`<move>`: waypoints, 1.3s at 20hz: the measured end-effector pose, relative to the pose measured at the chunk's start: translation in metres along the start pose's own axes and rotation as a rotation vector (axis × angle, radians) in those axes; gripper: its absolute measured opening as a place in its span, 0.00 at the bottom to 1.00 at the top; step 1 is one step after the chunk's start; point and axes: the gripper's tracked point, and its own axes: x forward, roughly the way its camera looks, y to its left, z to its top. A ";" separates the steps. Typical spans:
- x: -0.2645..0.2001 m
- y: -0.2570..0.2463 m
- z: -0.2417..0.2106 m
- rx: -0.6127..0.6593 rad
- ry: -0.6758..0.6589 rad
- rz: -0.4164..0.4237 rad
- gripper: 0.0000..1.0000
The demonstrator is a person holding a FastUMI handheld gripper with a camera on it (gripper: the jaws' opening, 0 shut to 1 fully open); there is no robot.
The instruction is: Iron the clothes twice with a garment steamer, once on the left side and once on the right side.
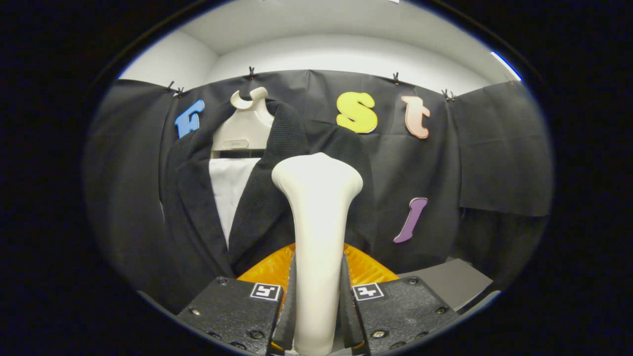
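Note:
A dark jacket [267,207] hangs on a cream hanger [245,126] against the booth's wall, with a white panel [228,190] showing between its lapels. My gripper [316,301] is shut on the handle of a cream garment steamer [317,207], both fingers pressing its sides. The steamer stands upright between the fingers, its wide head up against the jacket's right front, just below the right shoulder. Whether the head touches the cloth I cannot tell.
An orange ribbed piece [366,267] sits just behind the fingers. A grey flat surface [445,282] lies beyond the right finger, low by the wall. Black cloth covers the wall behind and to both sides of the jacket.

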 end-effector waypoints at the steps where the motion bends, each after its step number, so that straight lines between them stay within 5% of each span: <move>1: -0.001 0.000 -0.007 -0.007 0.007 0.001 0.40; 26: -0.023 -0.012 -0.197 -0.012 0.248 -0.027 0.40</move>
